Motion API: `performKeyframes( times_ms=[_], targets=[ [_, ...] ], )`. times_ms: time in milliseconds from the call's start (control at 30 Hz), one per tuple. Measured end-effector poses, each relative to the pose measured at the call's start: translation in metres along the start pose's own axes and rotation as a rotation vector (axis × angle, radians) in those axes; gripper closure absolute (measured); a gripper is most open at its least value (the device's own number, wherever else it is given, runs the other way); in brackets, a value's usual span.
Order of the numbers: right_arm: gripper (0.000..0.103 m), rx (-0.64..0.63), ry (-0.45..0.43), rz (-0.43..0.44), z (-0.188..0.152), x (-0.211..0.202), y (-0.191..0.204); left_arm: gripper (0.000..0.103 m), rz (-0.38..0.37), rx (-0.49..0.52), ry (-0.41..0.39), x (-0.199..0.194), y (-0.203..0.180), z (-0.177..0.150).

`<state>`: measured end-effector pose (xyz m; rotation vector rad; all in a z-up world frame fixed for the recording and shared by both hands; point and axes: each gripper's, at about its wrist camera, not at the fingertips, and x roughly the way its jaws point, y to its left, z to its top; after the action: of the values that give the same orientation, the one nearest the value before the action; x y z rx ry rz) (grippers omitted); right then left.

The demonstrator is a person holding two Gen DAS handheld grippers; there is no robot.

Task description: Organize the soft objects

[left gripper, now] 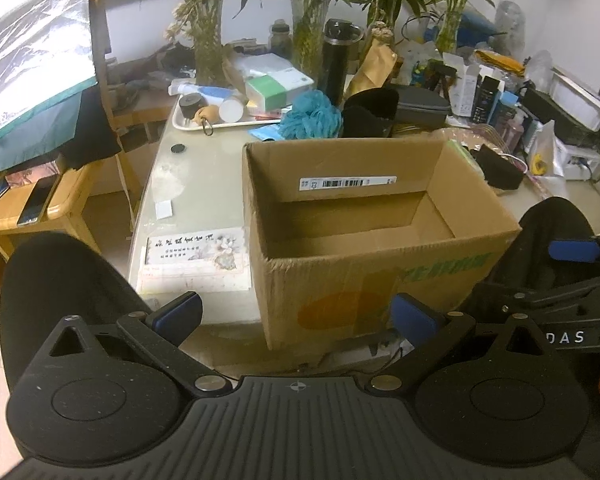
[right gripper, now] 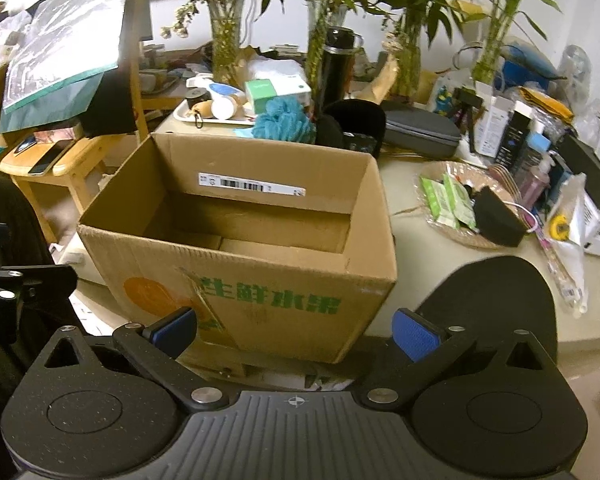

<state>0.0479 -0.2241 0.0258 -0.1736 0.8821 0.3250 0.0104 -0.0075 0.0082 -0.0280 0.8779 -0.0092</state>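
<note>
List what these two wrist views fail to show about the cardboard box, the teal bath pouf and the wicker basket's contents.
- Cardboard box: in the left wrist view its near wall hides the front of the floor.
- Teal bath pouf: in the right wrist view the box's far rim cuts off its lower part.
- Wicker basket: a black pouch covers some contents; the green packets' print is too small to read.

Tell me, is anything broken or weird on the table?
Nothing looks broken or spilled. The cardboard box stands upright, open and empty. The blue bath pouf sits behind it beside a tray, amid ordinary clutter.
</note>
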Motion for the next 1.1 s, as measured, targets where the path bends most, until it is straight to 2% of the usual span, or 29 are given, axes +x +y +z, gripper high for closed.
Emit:
performKeyframes(
  times_ms=[367, 567, 733, 833, 967, 1100],
  targets=[
    [0.000, 0.003, 0.008, 0.076, 0.044, 0.010, -0.022, 0.000, -0.010, -0.011, -0.011, 0.018, 0.000, 0.043],
    [0.000, -0.012, -0.021, 0.044, 0.071, 0.010, -0.049, 0.000, -0.002, 0.011, -0.082, 0.019, 0.002, 0.057],
    [0.000, -0.001, -0.026, 0.093, 0.079, 0.020, -0.063, 0.000, -0.063, 0.007, -0.104, 0.021, 0.008, 0.065],
    [0.000, 0.059, -0.049, 0.142, 0.082, 0.024, -0.075, 0.000, -0.107, 0.011, -0.119, 0.023, 0.014, 0.067],
    [0.000, 0.096, -0.043, 0.170, 0.086, 0.032, -0.085, 0.000, -0.082, 0.027, -0.123, 0.030, 0.019, 0.070],
    [0.000, 0.104, -0.052, 0.185, 0.090, 0.041, -0.092, 0.000, -0.095, 0.013, -0.141, 0.032, 0.028, 0.071]
  ],
)
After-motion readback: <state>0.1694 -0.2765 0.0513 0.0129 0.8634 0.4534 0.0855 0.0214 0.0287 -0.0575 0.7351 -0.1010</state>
